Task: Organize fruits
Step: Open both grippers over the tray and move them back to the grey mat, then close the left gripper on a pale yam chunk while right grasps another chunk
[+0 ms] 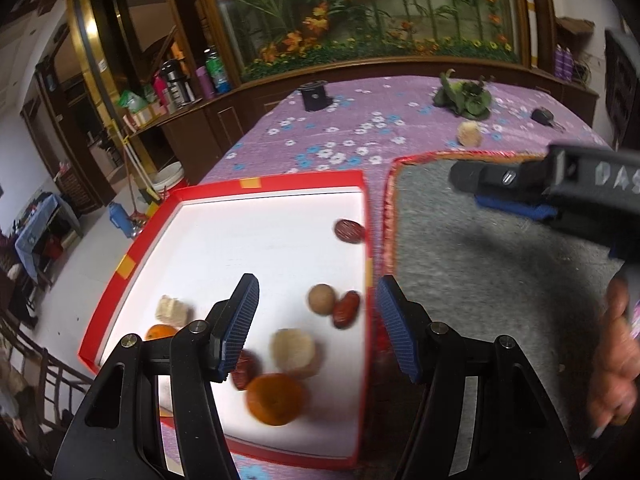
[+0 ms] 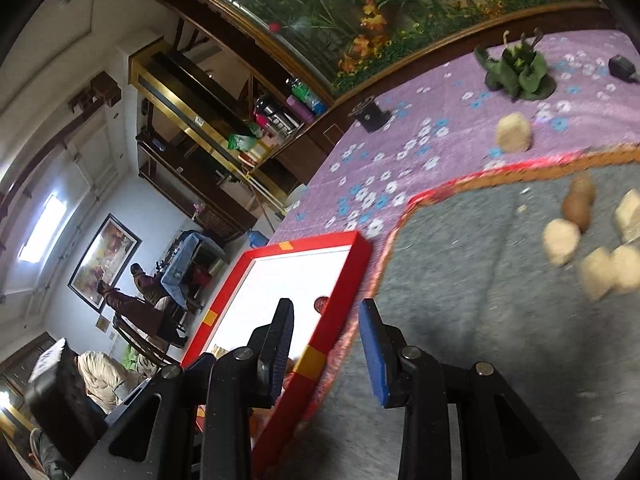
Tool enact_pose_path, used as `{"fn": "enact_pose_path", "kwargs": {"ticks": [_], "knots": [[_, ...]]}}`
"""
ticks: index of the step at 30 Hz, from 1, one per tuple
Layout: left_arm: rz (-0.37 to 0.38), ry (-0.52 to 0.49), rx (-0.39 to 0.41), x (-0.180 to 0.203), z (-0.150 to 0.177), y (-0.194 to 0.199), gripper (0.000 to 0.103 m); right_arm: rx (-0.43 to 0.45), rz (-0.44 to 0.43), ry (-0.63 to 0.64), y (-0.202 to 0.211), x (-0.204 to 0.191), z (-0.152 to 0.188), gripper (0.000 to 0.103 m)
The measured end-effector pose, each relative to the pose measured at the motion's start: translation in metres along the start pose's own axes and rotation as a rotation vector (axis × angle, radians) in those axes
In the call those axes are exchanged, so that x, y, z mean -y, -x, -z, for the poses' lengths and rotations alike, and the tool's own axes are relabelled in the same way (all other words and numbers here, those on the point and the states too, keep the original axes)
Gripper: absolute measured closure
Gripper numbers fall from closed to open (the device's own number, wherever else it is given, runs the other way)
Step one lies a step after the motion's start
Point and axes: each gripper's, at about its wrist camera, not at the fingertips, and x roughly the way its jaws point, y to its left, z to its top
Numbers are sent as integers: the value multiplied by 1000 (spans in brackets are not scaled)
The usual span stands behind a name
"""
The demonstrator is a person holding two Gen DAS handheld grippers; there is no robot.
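A red tray [image 1: 276, 182] with a white floor holds two oranges [image 1: 274, 400], several red dates [image 1: 346, 309], a brown round fruit [image 1: 322, 299] and pale lumps [image 1: 292, 350]. My left gripper [image 1: 318, 282] hangs open over the tray's right side, with nothing between its pads. My right gripper [image 2: 326, 304] stands open and empty above the tray's red rim [image 2: 340, 292], at the edge of a grey mat [image 2: 460, 280]. On the mat's far right lie several pale lumps [image 2: 560, 242] and two brown fruits [image 2: 578, 208]. All of this is blurred.
One pale lump [image 2: 514, 132] sits on the purple flowered tablecloth [image 2: 400, 152] beyond the mat. Further back lie leafy greens [image 2: 516, 72], a black box [image 2: 372, 114] and a small dark object [image 2: 622, 68]. A hand [image 1: 616, 360] holds the right tool's body [image 1: 580, 184].
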Motion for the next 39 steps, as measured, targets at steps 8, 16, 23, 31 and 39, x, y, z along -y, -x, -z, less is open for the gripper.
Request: {"fn": "enact_pose_path", "kwargs": {"ticks": [8, 16, 23, 31, 39], "knots": [[26, -90, -20, 36, -7, -5, 41, 127, 104, -31, 81, 49, -46, 65], [116, -136, -73, 77, -26, -7, 41, 212, 247, -139, 122, 127, -102, 60], [168, -113, -107, 115, -62, -20, 41, 89, 377, -281, 128, 172, -107, 60], [187, -143, -113, 146, -92, -26, 41, -13, 364, -358, 145, 186, -102, 60], [177, -123, -138, 138, -87, -32, 41, -114, 312, -310, 124, 179, -97, 60]]}}
